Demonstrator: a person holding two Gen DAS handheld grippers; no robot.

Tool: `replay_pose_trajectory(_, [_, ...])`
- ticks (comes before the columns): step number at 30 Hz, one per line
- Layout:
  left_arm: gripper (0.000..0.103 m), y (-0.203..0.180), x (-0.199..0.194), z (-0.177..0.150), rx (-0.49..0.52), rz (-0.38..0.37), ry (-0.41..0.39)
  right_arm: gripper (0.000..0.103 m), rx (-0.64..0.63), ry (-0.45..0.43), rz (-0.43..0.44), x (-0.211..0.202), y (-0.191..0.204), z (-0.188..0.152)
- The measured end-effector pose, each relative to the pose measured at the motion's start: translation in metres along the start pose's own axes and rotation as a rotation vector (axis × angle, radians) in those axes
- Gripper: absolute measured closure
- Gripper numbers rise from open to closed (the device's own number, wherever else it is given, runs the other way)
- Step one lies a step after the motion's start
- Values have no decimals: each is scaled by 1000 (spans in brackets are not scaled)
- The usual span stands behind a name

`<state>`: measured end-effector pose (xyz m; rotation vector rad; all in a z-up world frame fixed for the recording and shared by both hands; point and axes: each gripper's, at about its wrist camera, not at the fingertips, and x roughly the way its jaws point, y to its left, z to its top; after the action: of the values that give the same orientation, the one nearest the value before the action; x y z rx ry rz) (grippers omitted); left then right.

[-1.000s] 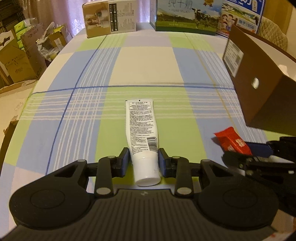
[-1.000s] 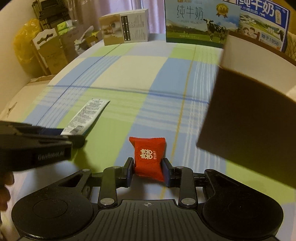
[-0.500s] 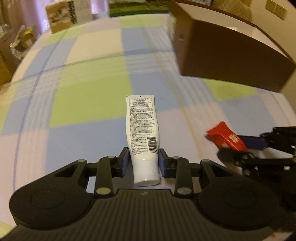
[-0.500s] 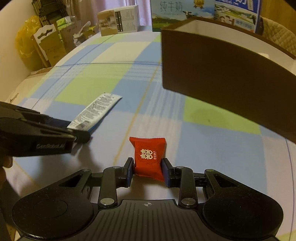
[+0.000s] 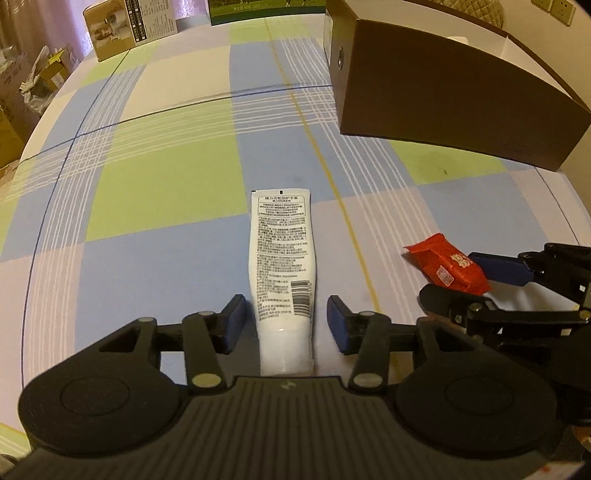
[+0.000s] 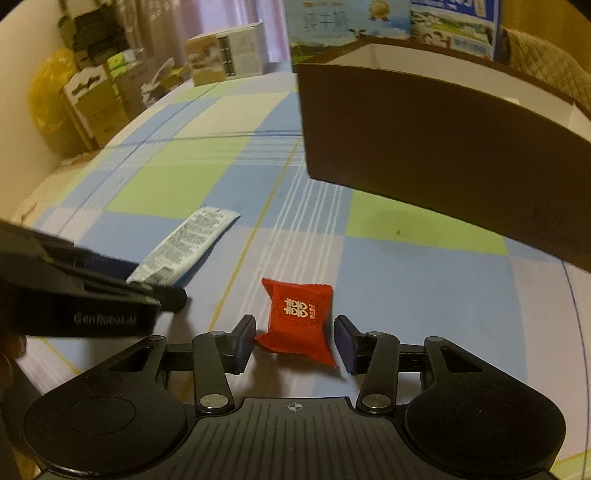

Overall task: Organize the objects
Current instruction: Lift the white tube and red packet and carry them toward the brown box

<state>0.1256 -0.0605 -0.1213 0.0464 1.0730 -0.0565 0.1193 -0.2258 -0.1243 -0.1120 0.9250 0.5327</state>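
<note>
- Left gripper (image 5: 283, 319) is sitting wide, jaws standing clear on both sides of the white tube (image 5: 282, 266); nothing is gripped.
- Tube is lying flat on the checked tablecloth (image 5: 162, 184), cap end near, crimped end pointing far. It is looking light and squashy with a slick skin; the best hold is probably low on the firmer shoulder by the cap, not the soft middle.
- Right gripper (image 6: 294, 341) is also gaping wide around the red packet (image 6: 297, 319); the left pad is sitting just beside the wrapper, contact hard to tell.
- Packet is lying on the cloth, looking small, light and crinkly, so it is likely sliding or tilting if pinched by a corner; taking it across the padded middle is safer.
- Brown open box (image 6: 443, 155) is standing far right, its tall near wall facing both items, so anything going in is needing a lift over the rim.
- The two grippers are working close together, so a sideways swing is risking a bump.
- Cartons (image 5: 129, 26) along the far edge are staying well apart from the work.
</note>
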Motion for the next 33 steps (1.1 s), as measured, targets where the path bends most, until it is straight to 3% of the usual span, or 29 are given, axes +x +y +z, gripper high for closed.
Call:
replay_pose_trajectory(3, [61,-1,1,2,4,-1,5,59,52,-7,17,-1,-6,3])
replay_pose_trajectory(5, [72,-3,1,3,5,-4,4,59,62,-9,26,-1,-7,3])
replay_pose_trajectory(13, [72,-10,1,2,34,11,-16,59,127,-8,48,-2,-11,6])
replay_pose_trajectory(16, [72,-10,1,2,28,8,-12,60,80,-17,18,-1,-7,5])
replay_pose_trajectory(19, [72,-11,1,3,32,12,-13,74,2,-20,-33,0,0,3])
replay_pose_trajectory(33, [73,-8,2,3,-19,-15,-21,77,3,-24,-17,1,-4,2])
